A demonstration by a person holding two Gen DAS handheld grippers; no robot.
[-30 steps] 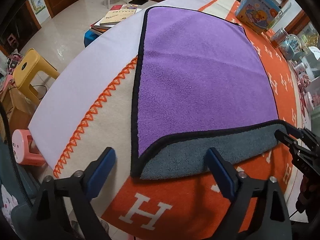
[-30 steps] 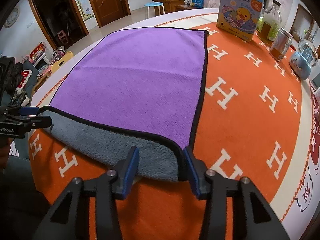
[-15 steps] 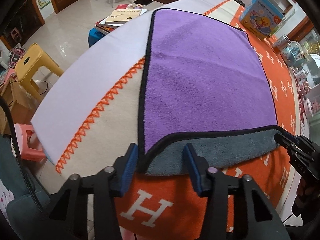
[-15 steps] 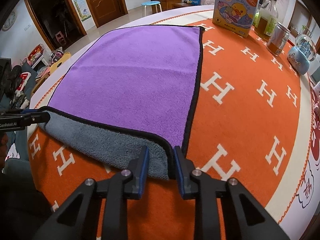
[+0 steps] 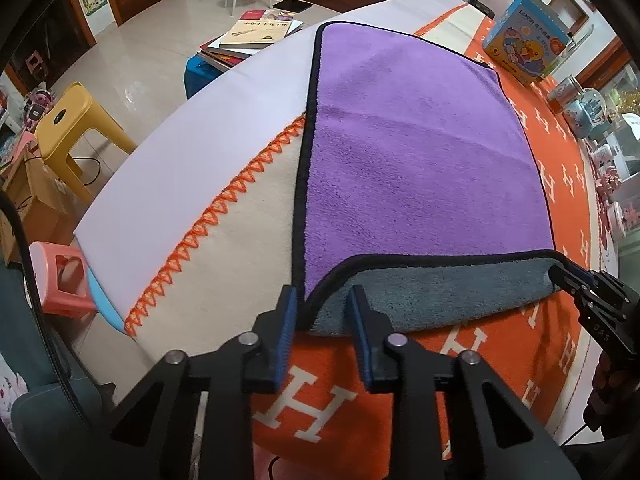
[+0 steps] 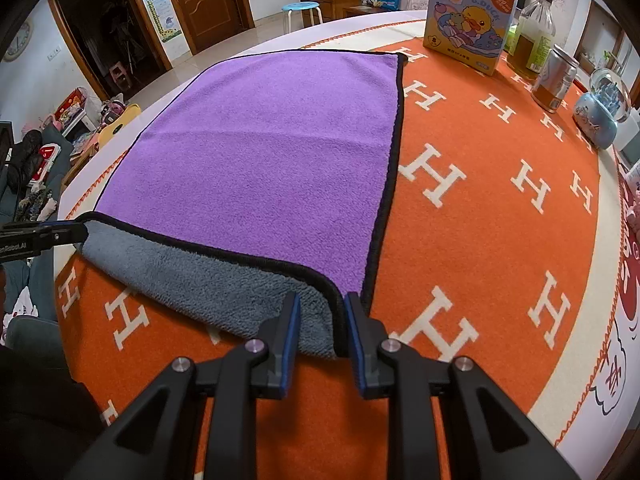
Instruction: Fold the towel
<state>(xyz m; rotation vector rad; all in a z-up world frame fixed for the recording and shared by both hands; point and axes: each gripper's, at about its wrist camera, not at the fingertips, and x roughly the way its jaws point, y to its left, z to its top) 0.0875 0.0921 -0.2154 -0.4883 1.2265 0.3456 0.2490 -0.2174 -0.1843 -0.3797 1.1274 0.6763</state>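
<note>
A purple towel [image 5: 416,152] with black trim and a grey underside lies flat on the orange H-pattern tablecloth [image 5: 320,400]; it also shows in the right wrist view [image 6: 264,152]. Its near edge is turned up, showing a grey strip [image 5: 432,292]. My left gripper [image 5: 322,312] is shut on the near left corner of the towel. My right gripper [image 6: 320,320] is shut on the near right corner. Each gripper shows at the edge of the other's view: the right gripper [image 5: 580,284] and the left gripper [image 6: 60,234].
A duck-print box [image 6: 472,12], a bottle [image 6: 534,36], a tin can [image 6: 558,80] and a snow globe [image 6: 602,114] stand at the table's far right. Beside the table's left edge are a yellow stool [image 5: 72,120], a pink stool [image 5: 60,276] and stacked books [image 5: 252,36].
Both grippers have closed from wide open onto the towel's near corners. The near edge has lifted slightly, and the cameras have moved closer to the towel.
</note>
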